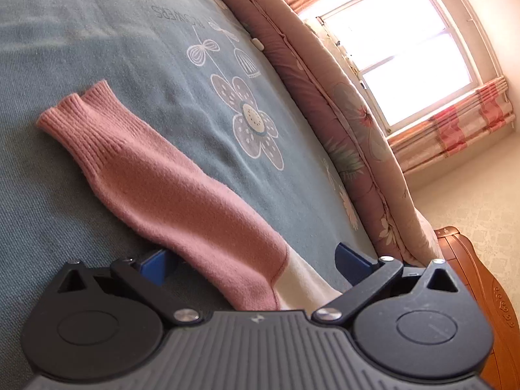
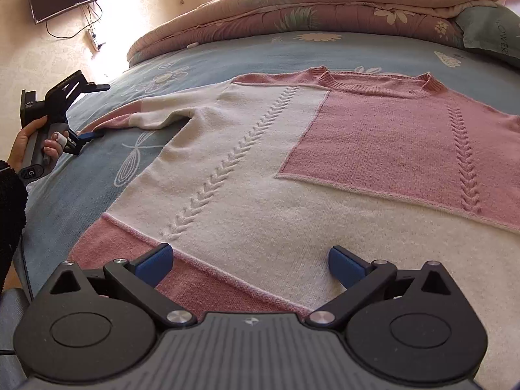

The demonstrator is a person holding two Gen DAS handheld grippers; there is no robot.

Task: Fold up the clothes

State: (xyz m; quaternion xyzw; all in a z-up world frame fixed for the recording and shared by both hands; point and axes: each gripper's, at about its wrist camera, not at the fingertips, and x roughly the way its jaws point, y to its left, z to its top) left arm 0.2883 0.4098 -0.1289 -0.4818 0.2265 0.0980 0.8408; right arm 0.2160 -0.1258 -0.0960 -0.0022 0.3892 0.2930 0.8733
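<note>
A pink-and-cream knit sweater [image 2: 292, 149] lies spread flat, front up, on the blue flower-printed bedsheet [image 2: 81, 195] of a bed, its ribbed collar [image 2: 380, 84] towards the rolled floral quilt [image 2: 308, 9] along the bed's far edge and its pink hem band [image 2: 208, 279] towards the near edge. No fold shows anywhere in it: the body is flat and one sleeve [image 1: 156, 175] stretches out sideways across the sheet, its ribbed cuff [image 1: 74, 113] farthest from the body. The other sleeve runs out of view, so I cannot tell how it lies.

The left gripper [image 1: 256, 260] sits low over that outstretched sleeve, near the seam where pink meets cream. Its jaws stand wide, with the sleeve passing between them, and the blue pads do not press on the cloth. In the right wrist view a person's hand [image 2: 35, 143] holds this tool by its handle near the bed's side edge. The right gripper [image 2: 250, 263] hovers just above the hem at the near edge, jaws also wide apart and holding nothing.

The folding seems to be at its very start: the garment is laid out and smoothed, and every fold is left to do. Bringing the sleeve in across the body looks like the likely first step, then the sides and the hem.
</note>
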